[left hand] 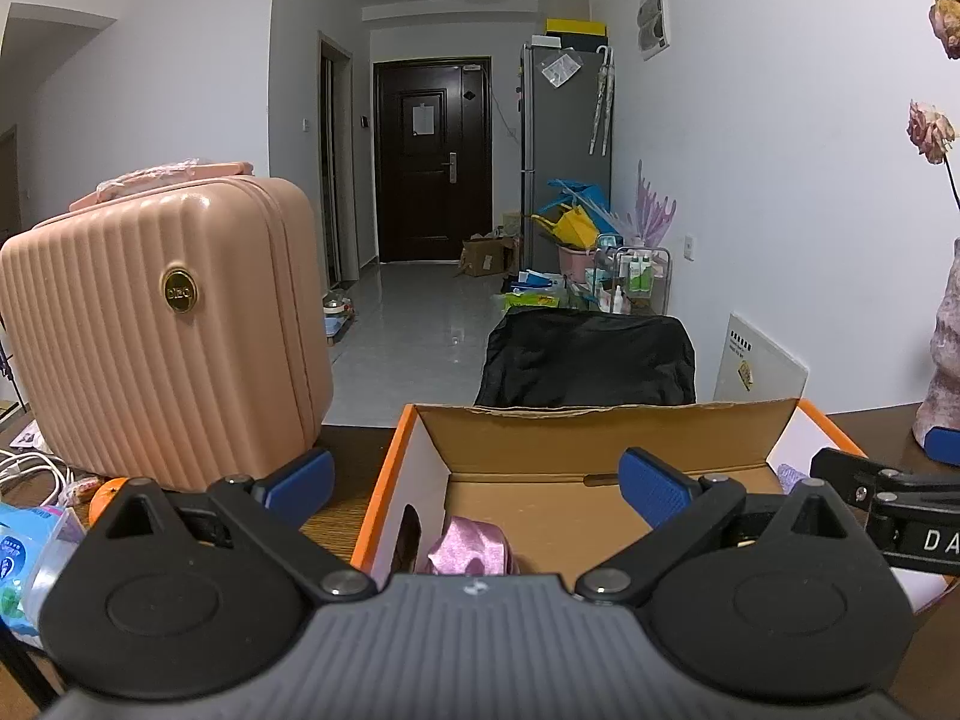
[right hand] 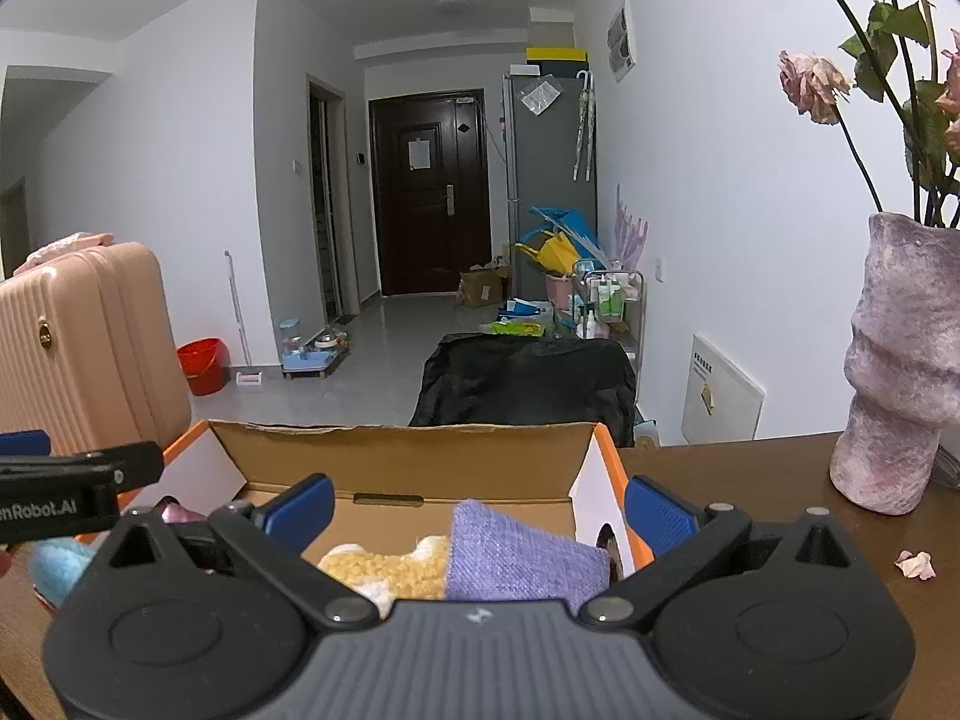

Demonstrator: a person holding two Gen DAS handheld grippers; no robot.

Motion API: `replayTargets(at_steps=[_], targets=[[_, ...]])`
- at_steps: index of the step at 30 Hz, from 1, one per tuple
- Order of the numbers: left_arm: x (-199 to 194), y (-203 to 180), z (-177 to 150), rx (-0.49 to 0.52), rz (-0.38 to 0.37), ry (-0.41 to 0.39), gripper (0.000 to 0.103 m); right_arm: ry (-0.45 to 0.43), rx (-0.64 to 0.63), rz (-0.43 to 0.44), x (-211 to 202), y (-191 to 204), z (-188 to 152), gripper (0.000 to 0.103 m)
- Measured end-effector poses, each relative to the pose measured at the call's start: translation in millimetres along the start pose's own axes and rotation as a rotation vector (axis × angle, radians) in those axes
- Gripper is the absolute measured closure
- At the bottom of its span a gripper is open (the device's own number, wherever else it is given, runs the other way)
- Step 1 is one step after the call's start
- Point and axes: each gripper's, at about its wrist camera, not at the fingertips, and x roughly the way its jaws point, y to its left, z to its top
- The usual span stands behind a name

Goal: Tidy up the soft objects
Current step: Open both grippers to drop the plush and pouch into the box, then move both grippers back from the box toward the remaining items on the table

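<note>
An open cardboard box (left hand: 540,438) with an orange rim stands on a dark wooden table. A pink satin piece (left hand: 471,549) lies at its near left. My left gripper (left hand: 477,483) hovers over that side, open, with nothing between its blue pads. In the right wrist view the box (right hand: 408,450) holds a purple knitted cloth (right hand: 516,558) and a yellow fluffy piece (right hand: 390,570). My right gripper (right hand: 480,513) is open above them, its pads clear of the cloth. A light blue plush (right hand: 60,564) shows at the lower left; I cannot tell whether it is inside the box.
A pink ribbed suitcase (left hand: 162,324) stands left of the box, with white cables (left hand: 30,468), an orange fruit (left hand: 105,495) and a wipes packet (left hand: 24,552) near it. A purple vase (right hand: 894,372) with dried roses and fallen petals (right hand: 915,564) are on the right. A black chair back (left hand: 588,360) is behind the table.
</note>
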Motion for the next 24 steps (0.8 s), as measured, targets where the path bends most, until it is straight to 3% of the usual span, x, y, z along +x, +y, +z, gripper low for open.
replayTargets(at_steps=[24], targets=[[-28,4,-2,-0.004,-0.026,-0.026,0.000,-0.014,-0.030,-0.026,-29,2,1,0.000]])
